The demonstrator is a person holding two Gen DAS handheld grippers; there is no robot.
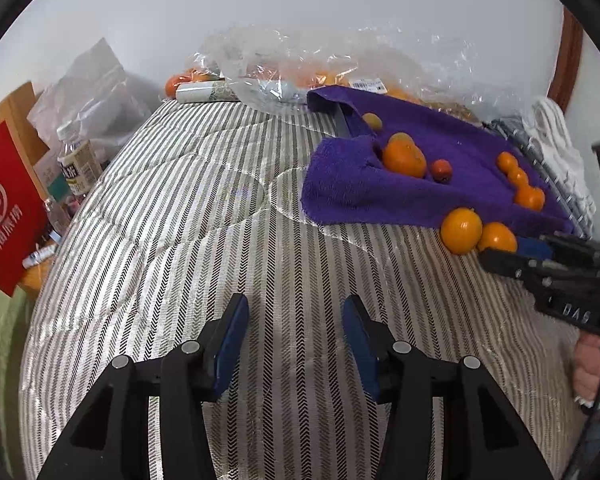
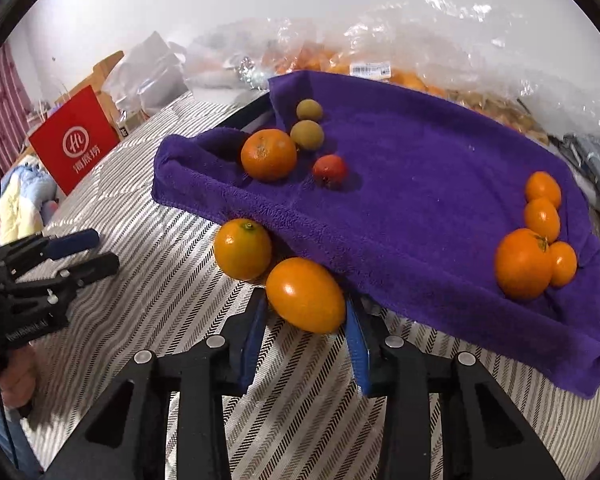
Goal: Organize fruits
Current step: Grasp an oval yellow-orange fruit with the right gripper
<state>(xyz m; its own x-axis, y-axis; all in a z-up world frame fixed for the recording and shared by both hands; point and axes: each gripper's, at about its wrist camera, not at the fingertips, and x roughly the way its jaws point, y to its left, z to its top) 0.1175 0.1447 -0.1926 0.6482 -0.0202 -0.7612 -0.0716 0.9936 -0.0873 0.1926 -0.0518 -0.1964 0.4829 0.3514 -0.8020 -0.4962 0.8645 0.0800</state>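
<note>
The right claw (image 2: 306,316) has its blue pads (image 2: 355,340) closed against both sides of an oval orange fruit (image 2: 305,295), which sits on the striped bedcover (image 2: 172,304) at the near edge of the purple towel (image 2: 420,208). Touching that fruit on its left is a rounder orange (image 2: 243,249) with a green stem spot, tucked partly under the towel's edge.

The left claw (image 1: 294,332) stands narrow but parted, nothing between its pads, over bare striped cover well short of the towel (a hand (image 1: 590,364) gripping the other tool shows at the right edge of its view).

On the towel's left part lie a large orange (image 2: 268,155), two small greenish-yellow fruits (image 2: 307,134) just behind it, and a small red fruit (image 2: 330,169) to its right. At the towel's right end is a cluster: one big orange (image 2: 523,263) touching three small ones (image 2: 542,218).

Behind the towel are crinkled clear plastic bags (image 2: 400,32) holding more orange fruit. Off the bed's left side stand a red box (image 2: 74,140) with a white logo and a plastic bottle (image 1: 78,162).
</note>
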